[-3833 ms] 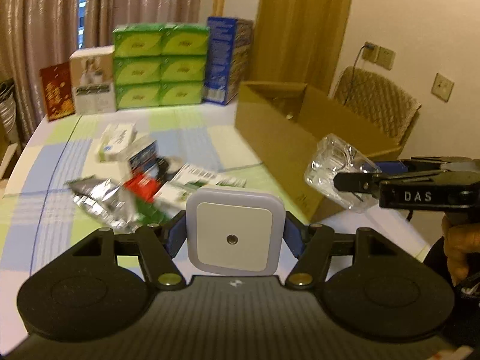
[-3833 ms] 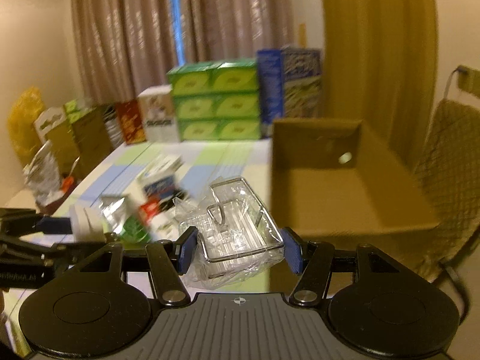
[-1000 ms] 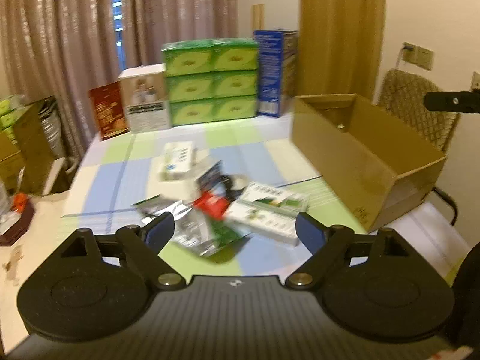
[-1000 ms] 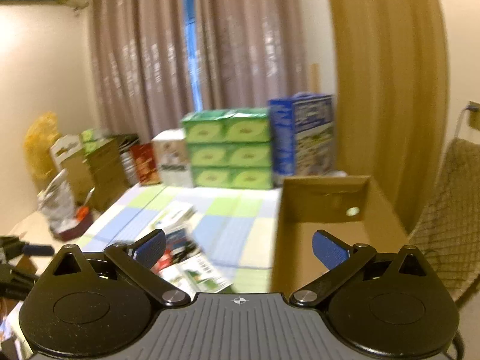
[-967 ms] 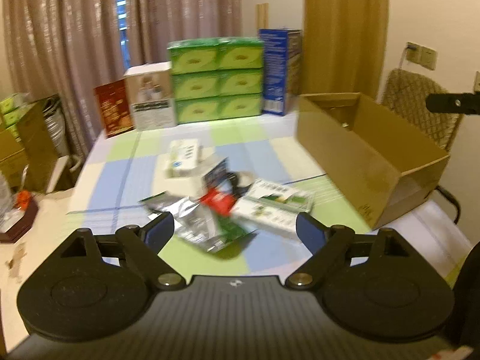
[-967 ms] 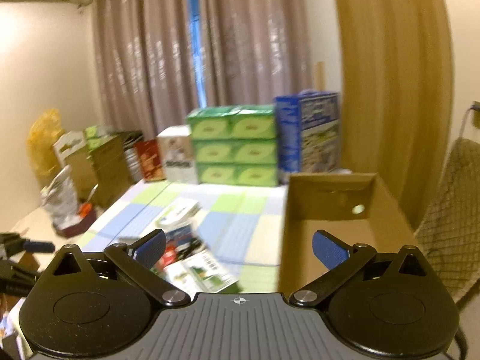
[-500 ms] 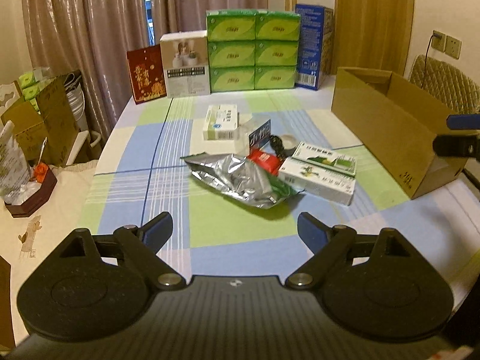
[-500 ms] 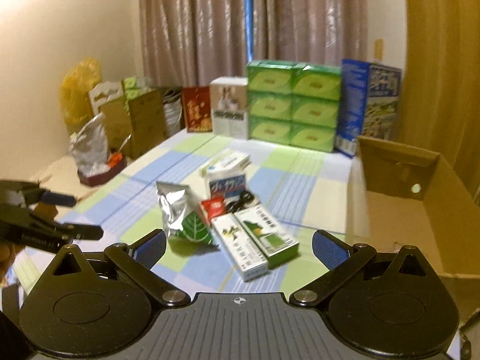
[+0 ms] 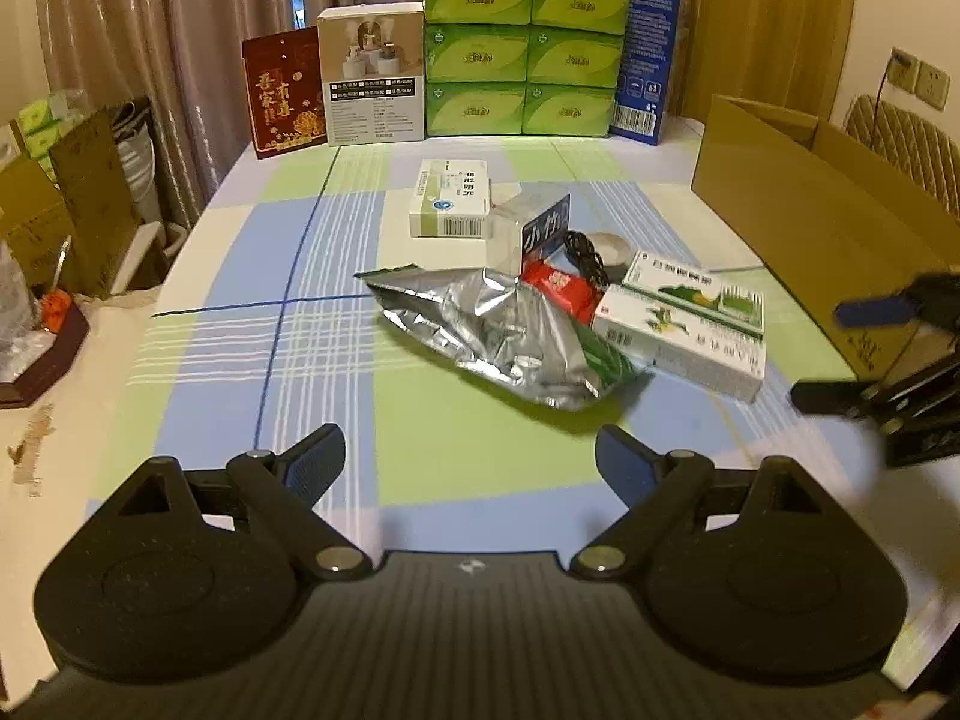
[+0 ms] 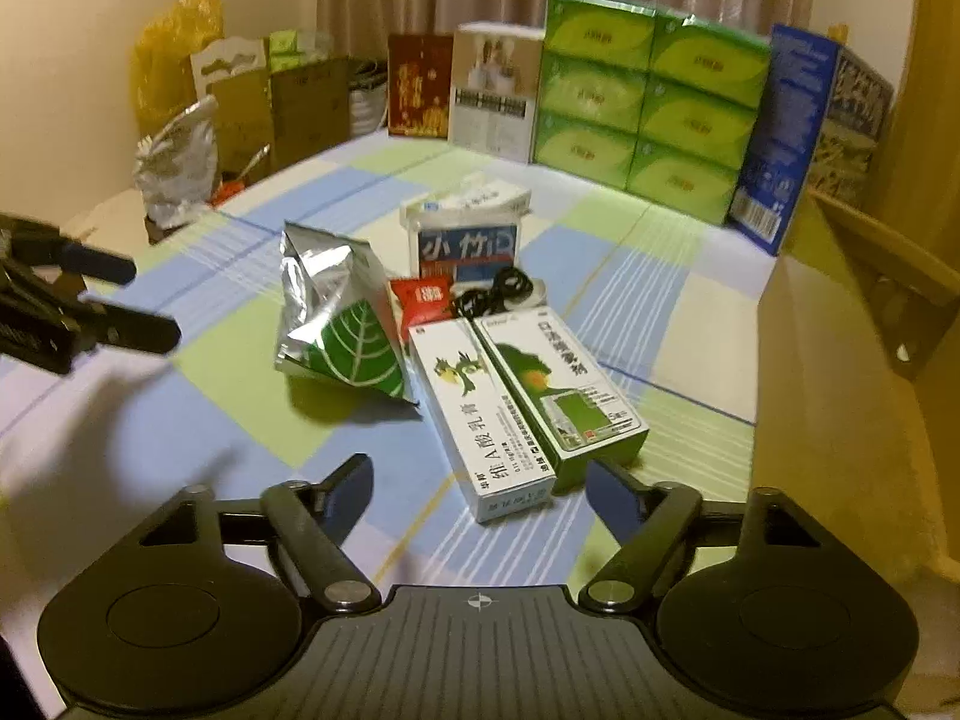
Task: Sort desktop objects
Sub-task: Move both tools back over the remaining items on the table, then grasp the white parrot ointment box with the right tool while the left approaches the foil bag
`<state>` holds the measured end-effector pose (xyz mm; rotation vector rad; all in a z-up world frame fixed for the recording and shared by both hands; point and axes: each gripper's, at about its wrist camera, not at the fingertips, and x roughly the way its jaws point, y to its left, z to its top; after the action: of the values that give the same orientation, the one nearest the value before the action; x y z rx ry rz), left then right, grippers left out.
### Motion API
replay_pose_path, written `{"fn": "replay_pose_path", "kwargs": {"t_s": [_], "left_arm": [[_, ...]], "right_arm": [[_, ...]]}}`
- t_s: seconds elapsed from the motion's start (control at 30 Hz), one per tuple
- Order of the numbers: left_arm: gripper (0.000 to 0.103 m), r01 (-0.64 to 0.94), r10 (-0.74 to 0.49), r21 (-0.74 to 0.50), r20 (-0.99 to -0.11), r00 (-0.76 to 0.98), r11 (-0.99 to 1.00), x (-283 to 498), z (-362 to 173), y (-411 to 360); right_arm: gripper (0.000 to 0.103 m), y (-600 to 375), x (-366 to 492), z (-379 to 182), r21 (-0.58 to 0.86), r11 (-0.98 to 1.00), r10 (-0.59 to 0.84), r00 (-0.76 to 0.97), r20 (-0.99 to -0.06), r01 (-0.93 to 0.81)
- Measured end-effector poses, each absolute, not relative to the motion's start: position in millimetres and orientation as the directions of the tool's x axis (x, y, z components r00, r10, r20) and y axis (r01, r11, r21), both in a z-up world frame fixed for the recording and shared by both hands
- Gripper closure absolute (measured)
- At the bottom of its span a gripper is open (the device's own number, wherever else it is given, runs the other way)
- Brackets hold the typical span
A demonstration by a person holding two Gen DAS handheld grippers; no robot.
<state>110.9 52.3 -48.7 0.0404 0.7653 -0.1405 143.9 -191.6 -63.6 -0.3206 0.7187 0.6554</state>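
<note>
A heap lies mid-table: a silver foil pouch, two long white-and-green boxes, a red packet, a blue-and-white pack, a black cable and a white medicine box. My left gripper hangs open and empty in front of the pouch; it also shows at the left of the right wrist view. My right gripper is closing, and the near ends of the two long boxes show between its fingertips, untouched. It appears at the right.
An open cardboard box stands at the table's right edge. Stacked green tissue boxes, a blue box, a white box and a red box line the far edge. Bags and cartons stand left of the table.
Both grippers have come down closer to the table and the heap. The night light and clear container held several seconds ago are gone. The right jaws stand narrower than half a second ago.
</note>
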Motion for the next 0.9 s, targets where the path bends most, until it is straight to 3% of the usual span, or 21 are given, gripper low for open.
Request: {"fn": "replay_pose_path", "kwargs": {"t_s": [0.07,0.47,0.57,0.9], "left_arm": [[0.015,0.156,-0.126,-0.018,-0.686,0.717,0.988,118,-48,51],[0.014,0.236,-0.166,0.001,-0.708,0.687,0.972,145,-58,47],[0.014,0.241,-0.171,-0.001,-0.708,0.685,0.971,145,-58,46],[0.013,0.228,-0.163,-0.004,-0.714,0.681,0.974,146,-59,48]], "right_arm": [[0.037,-190,152,-72,-0.067,0.754,0.426,0.565,-0.707,-0.653],[0.05,-182,177,-89,0.001,0.771,0.409,0.495,-0.767,-0.637],[0.051,-181,169,-85,0.041,0.737,0.458,0.454,-0.764,-0.675],[0.051,-168,177,-93,-0.021,0.739,0.426,0.491,-0.76,-0.673]]}}
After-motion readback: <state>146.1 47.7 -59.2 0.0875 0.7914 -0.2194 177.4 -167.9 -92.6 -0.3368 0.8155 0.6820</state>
